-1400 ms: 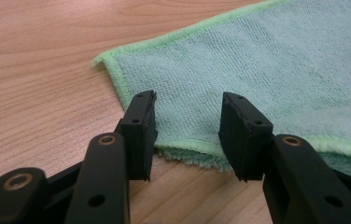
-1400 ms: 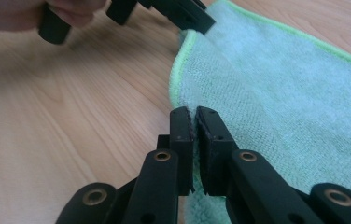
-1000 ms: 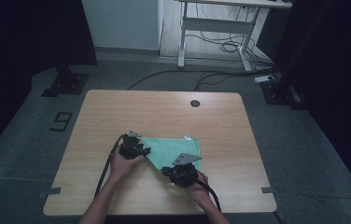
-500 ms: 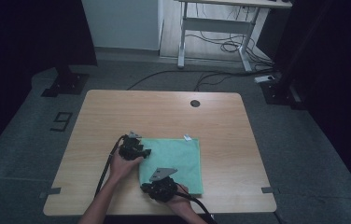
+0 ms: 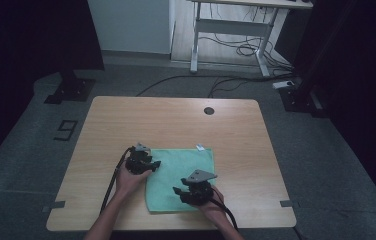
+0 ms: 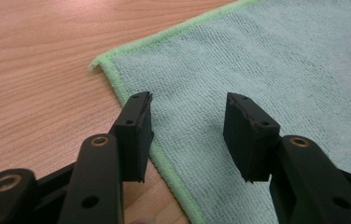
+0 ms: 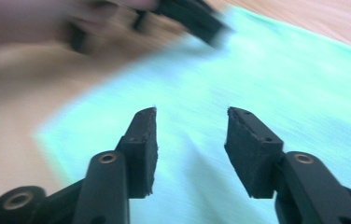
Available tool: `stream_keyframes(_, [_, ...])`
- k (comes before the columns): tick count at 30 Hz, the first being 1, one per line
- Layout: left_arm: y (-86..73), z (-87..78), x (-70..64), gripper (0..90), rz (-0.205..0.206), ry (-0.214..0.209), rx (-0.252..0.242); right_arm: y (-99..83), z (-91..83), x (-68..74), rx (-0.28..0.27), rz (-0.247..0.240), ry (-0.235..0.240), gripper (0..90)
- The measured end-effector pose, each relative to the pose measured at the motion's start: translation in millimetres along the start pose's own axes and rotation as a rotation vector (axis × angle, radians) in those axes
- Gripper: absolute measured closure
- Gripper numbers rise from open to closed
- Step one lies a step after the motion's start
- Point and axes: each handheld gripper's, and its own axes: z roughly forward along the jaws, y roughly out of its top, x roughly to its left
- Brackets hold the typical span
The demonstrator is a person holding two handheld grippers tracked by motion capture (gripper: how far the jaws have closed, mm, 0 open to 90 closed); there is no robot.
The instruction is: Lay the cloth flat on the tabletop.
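The right gripper (image 5: 177,191) is over the near part of the green cloth (image 5: 176,170), and its jaws are apart and hold nothing. The cloth lies flat on the near part of the wooden table (image 5: 176,120). The left gripper (image 5: 157,163) is at the cloth's far left edge, with its jaws apart and empty.

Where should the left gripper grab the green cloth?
Take the cloth at its near left corner, coming in low from the bare table side. It lies flat, so only the hemmed edge gives the open left gripper something to pinch.
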Motion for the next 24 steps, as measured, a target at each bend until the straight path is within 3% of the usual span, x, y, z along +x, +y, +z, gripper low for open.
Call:
stream_keyframes(4, [1.1,1.5,-0.5,51.9,0.008,0.001,0.004,-13.5,5.3,-16.8,0.061,0.015,-0.056,44.8])
stream_keyframes(9, [5.9,6.2,-4.1,51.6,0.014,0.006,0.012,-19.4,1.6,-24.0,0.066,0.005,-0.112,44.8])
stream_keyframes(10, [7.3,7.8,-5.3,51.2,0.013,0.002,0.013,-20.9,-0.1,-31.5,0.06,0.011,-0.143,43.0])
stream_keyframes(17, [18.4,20.3,-14.0,50.9,0.012,-0.018,0.013,-19.0,-4.5,-58.4,0.074,0.044,-0.17,46.3])
stream_keyframes(20, [20.8,22.3,-15.6,50.6,0.02,-0.014,0.02,-16.3,-6.3,-55.1,0.085,0.04,-0.175,45.3])
stream_keyframes(24, [20.4,21.8,-14.1,50.7,0.013,-0.025,0.019,-8.6,-5.0,-28.2,0.039,-0.007,-0.077,44.8])
